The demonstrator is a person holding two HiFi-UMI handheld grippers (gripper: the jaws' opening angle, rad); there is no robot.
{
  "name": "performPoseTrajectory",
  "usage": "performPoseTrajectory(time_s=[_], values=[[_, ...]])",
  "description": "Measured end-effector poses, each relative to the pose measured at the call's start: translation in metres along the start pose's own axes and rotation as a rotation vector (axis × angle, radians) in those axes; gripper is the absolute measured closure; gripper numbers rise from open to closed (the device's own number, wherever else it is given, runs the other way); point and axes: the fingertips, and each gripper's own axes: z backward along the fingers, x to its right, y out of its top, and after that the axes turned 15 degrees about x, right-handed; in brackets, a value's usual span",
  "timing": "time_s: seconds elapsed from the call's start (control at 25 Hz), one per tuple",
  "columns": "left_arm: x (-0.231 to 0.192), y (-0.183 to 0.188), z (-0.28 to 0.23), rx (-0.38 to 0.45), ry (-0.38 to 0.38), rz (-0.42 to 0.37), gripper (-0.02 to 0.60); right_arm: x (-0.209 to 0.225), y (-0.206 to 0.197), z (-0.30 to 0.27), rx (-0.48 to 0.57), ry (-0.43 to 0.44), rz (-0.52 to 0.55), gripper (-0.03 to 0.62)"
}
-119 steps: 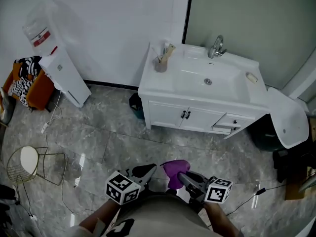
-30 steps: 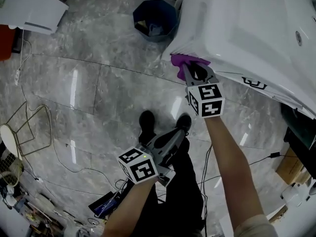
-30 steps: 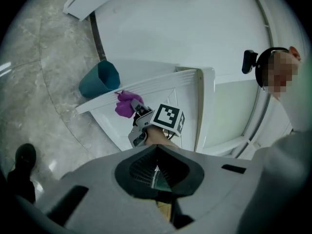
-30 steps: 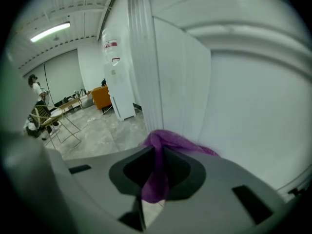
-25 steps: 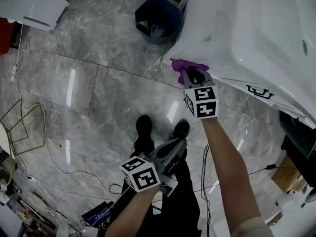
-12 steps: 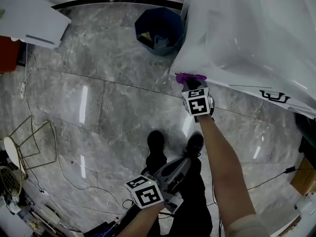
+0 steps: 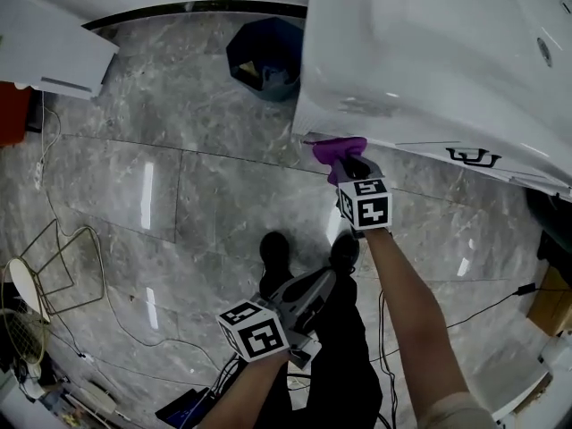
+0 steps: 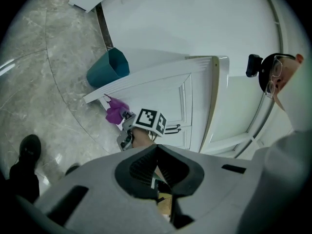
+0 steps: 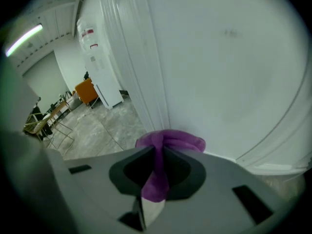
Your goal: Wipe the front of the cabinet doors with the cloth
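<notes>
My right gripper (image 7: 347, 164) is shut on a purple cloth (image 7: 336, 148) and presses it against the white cabinet (image 7: 420, 70) front, near its left end. In the right gripper view the cloth (image 9: 170, 140) bunches between the jaws against the flat white door panel (image 9: 229, 72). The left gripper view shows the cloth (image 8: 116, 112) and the right gripper's marker cube (image 8: 150, 121) by the panelled door (image 8: 161, 94), with black handles (image 8: 174, 128) further along. My left gripper (image 7: 315, 286) hangs low by the person's legs, jaws shut and holding nothing.
A dark blue bin (image 7: 266, 54) stands on the grey marble floor (image 7: 179, 168) beside the cabinet's left end. A white appliance (image 7: 49, 47) is at the far left. A wire stool (image 7: 49, 275) and cables (image 7: 134, 329) lie at the lower left. The person's shoes (image 7: 273, 250) are below the cloth.
The right gripper carried the cloth from in front of the body to the cabinet front. Over the last second it shifted slightly along the door. The left gripper stayed low.
</notes>
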Motion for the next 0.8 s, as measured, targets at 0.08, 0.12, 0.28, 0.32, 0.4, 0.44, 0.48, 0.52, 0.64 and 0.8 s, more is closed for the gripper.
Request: performPoseTrajectory(time_s=[0.08, 0.12, 0.28, 0.32, 0.4, 0.44, 0.48, 0.52, 0.64, 0.8], values=[[0.012, 0.001, -0.003, 0.0, -0.023, 0.014, 0.574, -0.004, 0.018, 0.035, 0.064, 0.005, -0.025, 0.536], [0.018, 0.001, -0.004, -0.003, -0.031, 0.017, 0.574, -0.006, 0.029, 0.053, 0.099, 0.003, -0.037, 0.537], [0.04, 0.006, -0.009, -0.037, -0.046, -0.016, 0.574, -0.012, 0.098, 0.123, 0.284, -0.021, -0.05, 0.536], [0.044, 0.006, -0.009, -0.045, -0.049, -0.022, 0.574, -0.014, 0.12, 0.14, 0.337, -0.027, -0.04, 0.536], [0.052, 0.007, -0.011, -0.055, -0.061, -0.034, 0.574, -0.016, 0.165, 0.167, 0.439, -0.036, -0.008, 0.536], [0.057, 0.008, -0.012, -0.057, -0.068, -0.04, 0.574, -0.017, 0.186, 0.176, 0.484, -0.037, 0.014, 0.536], [0.062, 0.009, -0.014, -0.059, -0.076, -0.045, 0.574, -0.019, 0.205, 0.183, 0.522, -0.034, 0.041, 0.536], [0.066, 0.01, -0.016, -0.061, -0.084, -0.05, 0.574, -0.02, 0.223, 0.187, 0.554, -0.031, 0.07, 0.536], [0.076, 0.009, -0.021, -0.069, -0.1, -0.05, 0.574, -0.02, 0.254, 0.189, 0.601, -0.032, 0.115, 0.536], [0.074, 0.006, -0.018, -0.079, -0.087, -0.048, 0.574, -0.013, 0.253, 0.177, 0.582, -0.056, 0.111, 0.536]])
